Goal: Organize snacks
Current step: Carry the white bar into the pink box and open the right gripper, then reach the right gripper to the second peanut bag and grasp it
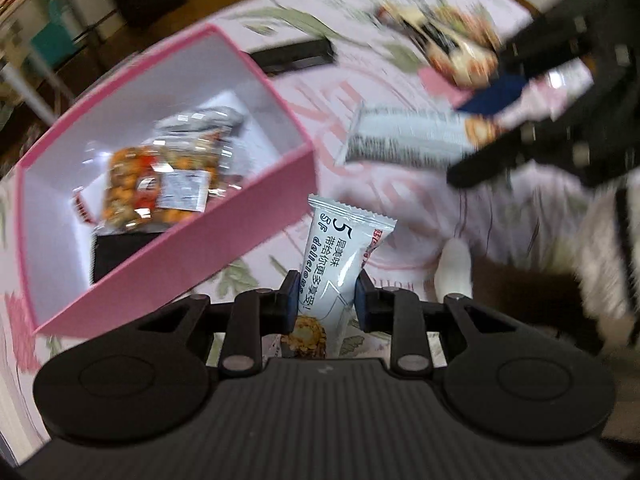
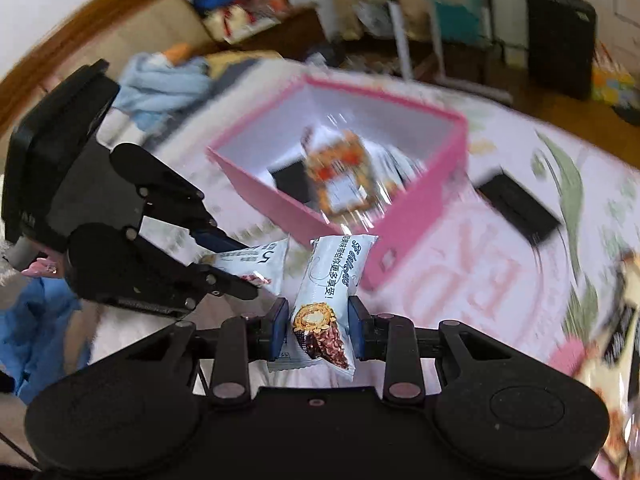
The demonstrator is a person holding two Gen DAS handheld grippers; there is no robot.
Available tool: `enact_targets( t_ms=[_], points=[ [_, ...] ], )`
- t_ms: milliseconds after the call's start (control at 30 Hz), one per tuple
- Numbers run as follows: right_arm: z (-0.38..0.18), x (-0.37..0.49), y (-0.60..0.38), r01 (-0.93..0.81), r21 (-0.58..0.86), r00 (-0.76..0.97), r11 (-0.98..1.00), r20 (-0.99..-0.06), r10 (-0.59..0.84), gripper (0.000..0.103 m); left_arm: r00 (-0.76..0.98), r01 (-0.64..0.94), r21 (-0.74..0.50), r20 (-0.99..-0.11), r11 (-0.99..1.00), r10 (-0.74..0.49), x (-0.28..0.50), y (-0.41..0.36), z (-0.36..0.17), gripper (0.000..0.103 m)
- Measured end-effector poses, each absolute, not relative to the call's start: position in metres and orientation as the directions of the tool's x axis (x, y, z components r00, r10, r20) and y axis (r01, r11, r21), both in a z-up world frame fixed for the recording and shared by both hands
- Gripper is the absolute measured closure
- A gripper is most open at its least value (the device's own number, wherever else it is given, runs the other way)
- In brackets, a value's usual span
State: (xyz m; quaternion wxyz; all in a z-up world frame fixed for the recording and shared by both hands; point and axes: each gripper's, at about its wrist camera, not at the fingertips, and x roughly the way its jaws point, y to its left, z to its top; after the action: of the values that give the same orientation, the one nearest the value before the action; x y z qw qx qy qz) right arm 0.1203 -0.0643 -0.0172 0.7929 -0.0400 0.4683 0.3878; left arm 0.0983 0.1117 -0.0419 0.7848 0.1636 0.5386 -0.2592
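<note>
An open pink cardboard box (image 1: 224,236) with white inner walls sat on the floral cloth, holding a clear bag of orange snacks (image 1: 140,184). Two pale-blue wrapped wafer bars (image 1: 344,252) (image 2: 336,280) were pinched upright just beside it.

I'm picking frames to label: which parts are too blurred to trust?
Left wrist view: the held white wafer packet is sharp, the right gripper and far snacks smear. Right wrist view: its own wafer packet is crisp, the pink box and its contents streak; edges bend, fisheye.
</note>
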Motion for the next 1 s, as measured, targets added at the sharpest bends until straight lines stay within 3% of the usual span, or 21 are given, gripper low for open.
enact_targets(
  t_ms=[267,533,700,767,833,867,1000],
  points=[
    [-0.004,0.152,-0.011,-0.741,0.215,0.342,0.636,-0.694,0.633,0.067,0.403,0.310,-0.056,-0.896,0.949,-0.185,0.134,0.168,-0.004,0.076],
    [-0.042,0.199,0.045,-0.733,0.169,0.354,0.659,-0.733,0.581,0.067,0.455,-0.022,-0.170,-0.879,0.985,-0.142,0.195,0.216,-0.037,0.076],
    [-0.064,0.213,0.063,-0.696,0.178,0.380,0.695,-0.730,0.568,0.067,0.474,-0.137,-0.175,-0.876,0.975,-0.090,0.215,0.226,-0.056,0.075],
    [-0.070,0.218,0.064,-0.668,0.188,0.401,0.720,-0.724,0.562,0.064,0.469,-0.186,-0.193,-0.879,0.963,-0.085,0.218,0.227,-0.063,0.073],
    [-0.071,0.220,0.059,-0.644,0.221,0.393,0.732,-0.726,0.565,0.047,0.461,-0.218,-0.148,-0.887,0.965,-0.032,0.220,0.223,-0.066,0.065],
    [-0.069,0.219,0.054,-0.633,0.234,0.395,0.738,-0.723,0.567,0.046,0.460,-0.219,-0.118,-0.888,0.969,-0.004,0.219,0.220,-0.066,0.061],
    [-0.052,0.202,0.024,-0.629,0.253,0.416,0.735,-0.689,0.593,0.045,0.479,-0.161,-0.087,-0.878,0.983,0.001,0.204,0.206,-0.056,0.060]
  ],
)
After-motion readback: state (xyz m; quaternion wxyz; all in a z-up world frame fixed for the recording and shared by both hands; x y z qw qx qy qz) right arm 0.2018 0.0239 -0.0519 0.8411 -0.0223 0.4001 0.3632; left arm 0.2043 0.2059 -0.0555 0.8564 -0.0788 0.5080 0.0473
